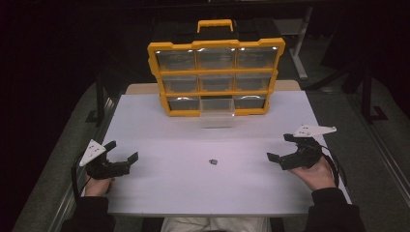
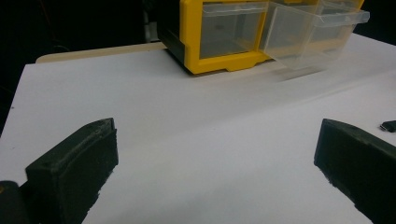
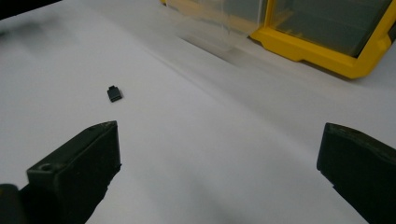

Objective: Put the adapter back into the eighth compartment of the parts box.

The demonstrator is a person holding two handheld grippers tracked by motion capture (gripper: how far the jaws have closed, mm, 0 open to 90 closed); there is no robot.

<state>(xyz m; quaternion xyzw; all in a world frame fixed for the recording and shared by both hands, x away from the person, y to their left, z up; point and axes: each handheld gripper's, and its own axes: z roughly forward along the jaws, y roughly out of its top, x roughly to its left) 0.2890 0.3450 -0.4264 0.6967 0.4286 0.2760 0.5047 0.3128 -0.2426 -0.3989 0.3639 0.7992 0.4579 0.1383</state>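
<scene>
A small black part lies on the white table, midway between my two grippers; it is also in the right gripper view and at the edge of the left gripper view. A yellow organiser with clear drawers stands upright at the back. Its bottom middle drawer is pulled out, seen too as a clear drawer ahead of the left jaws. My left gripper rests at the left, open and empty. My right gripper is at the right, open and empty.
The organiser's yellow frame is ahead of the right gripper. A tan board edge shows behind the white table. Dark floor and table legs surround the table. The person's hands and dark sleeves come in at the near edge.
</scene>
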